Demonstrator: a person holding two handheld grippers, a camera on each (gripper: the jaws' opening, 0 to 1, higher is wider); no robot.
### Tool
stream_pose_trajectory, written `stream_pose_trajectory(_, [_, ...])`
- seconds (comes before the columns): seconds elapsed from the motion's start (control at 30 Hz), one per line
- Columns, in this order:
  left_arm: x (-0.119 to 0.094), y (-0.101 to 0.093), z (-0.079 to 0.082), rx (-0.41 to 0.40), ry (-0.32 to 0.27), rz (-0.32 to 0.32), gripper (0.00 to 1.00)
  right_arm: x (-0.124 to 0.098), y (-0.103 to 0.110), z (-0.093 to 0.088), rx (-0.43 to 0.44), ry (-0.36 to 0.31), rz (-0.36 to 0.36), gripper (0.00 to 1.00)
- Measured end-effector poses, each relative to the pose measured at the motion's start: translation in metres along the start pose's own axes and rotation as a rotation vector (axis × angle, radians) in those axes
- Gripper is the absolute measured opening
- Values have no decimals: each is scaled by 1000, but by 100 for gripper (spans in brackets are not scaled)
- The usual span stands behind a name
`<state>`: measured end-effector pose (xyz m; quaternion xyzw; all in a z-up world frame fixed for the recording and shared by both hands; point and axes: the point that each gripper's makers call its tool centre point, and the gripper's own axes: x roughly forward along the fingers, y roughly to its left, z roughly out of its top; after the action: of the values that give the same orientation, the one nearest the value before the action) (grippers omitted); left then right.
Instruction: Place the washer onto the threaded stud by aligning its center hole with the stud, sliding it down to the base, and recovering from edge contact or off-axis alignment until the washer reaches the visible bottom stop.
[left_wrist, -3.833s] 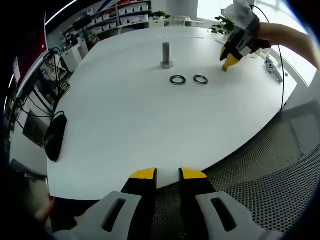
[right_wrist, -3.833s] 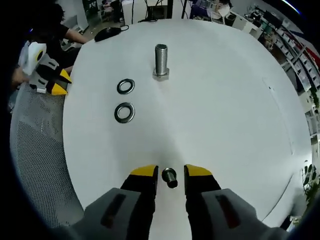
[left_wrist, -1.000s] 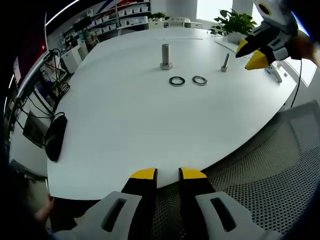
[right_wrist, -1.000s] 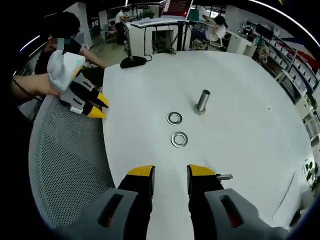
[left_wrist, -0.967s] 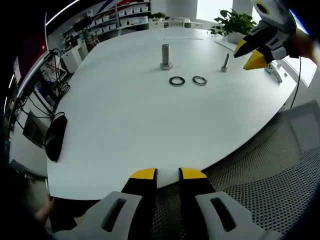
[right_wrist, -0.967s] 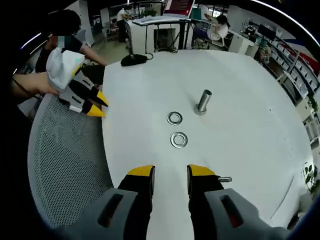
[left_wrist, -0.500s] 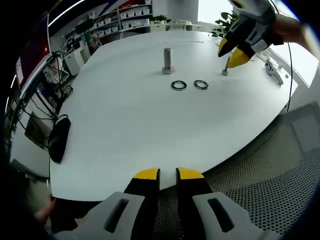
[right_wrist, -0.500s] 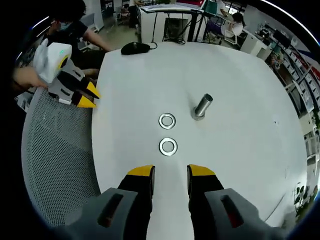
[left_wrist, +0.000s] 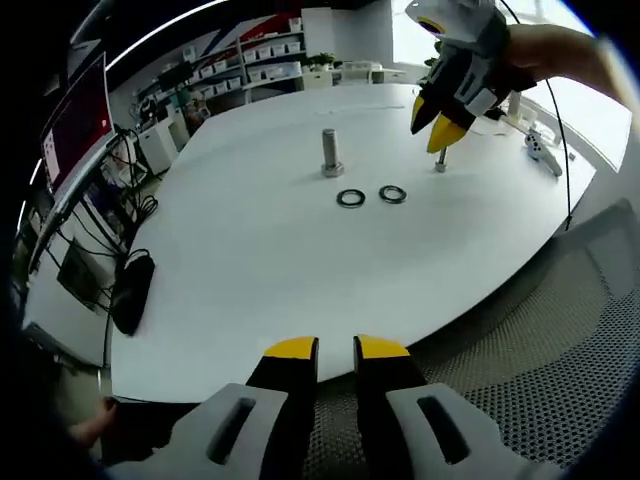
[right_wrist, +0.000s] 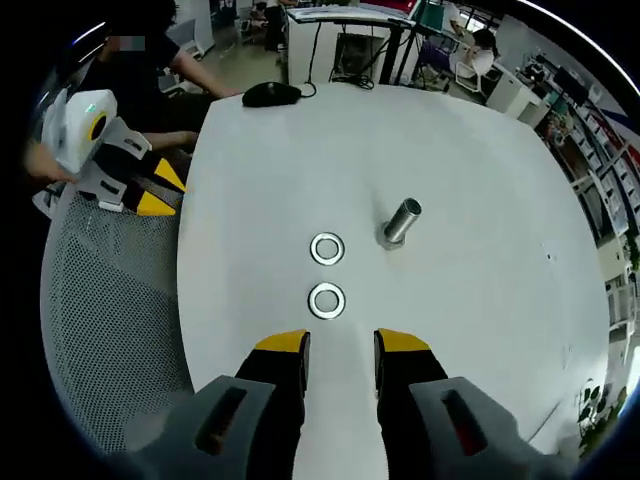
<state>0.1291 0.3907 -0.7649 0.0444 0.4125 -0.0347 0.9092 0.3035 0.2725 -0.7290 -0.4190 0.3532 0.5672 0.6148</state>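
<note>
Steel stud (right_wrist: 400, 222) bare | washers (right_wrist: 326, 300) flat | thread detail unreadable

From my left claw's view, the small bolt (left_wrist: 440, 163) standing past the two washers is partly covered by my right claw (left_wrist: 437, 118), so I see just its lower end. The threads on the stud (left_wrist: 330, 153) are too small to make out, and I cannot tell how the nearer washer (right_wrist: 326, 300) sits on the counter (right_wrist: 480, 250). My own hand (left_wrist: 545, 55) runs out of the picture at the top right edge.
</note>
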Motion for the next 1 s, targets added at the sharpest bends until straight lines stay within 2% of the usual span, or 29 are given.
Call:
stream_pose_trajectory(0.33, [4,-5,-3,-9,10,-26,10,12,-5,0,-6,34,17,28])
stream_pose_trajectory(0.53, [4,-5,-3,-12,10,-26,10,27,-6,-7,-50,102,60,28])
stream_pose_trajectory(0.7, [4,-4,-3,-14,8,-24,10,37,-7,-11,-50,128,84,28])
stream_pose_trajectory(0.8, [4,-4,-3,-15,7,-24,11,46,1,-11,-52,144,125,28])
stream_pose_trajectory(0.9, [5,-6,-4,-5,14,-32,11,54,12,-9,-90,169,159,31])
stream_pose_trajectory(1.0, [4,-6,-3,-7,11,-31,11,60,18,-4,-98,171,172,33])
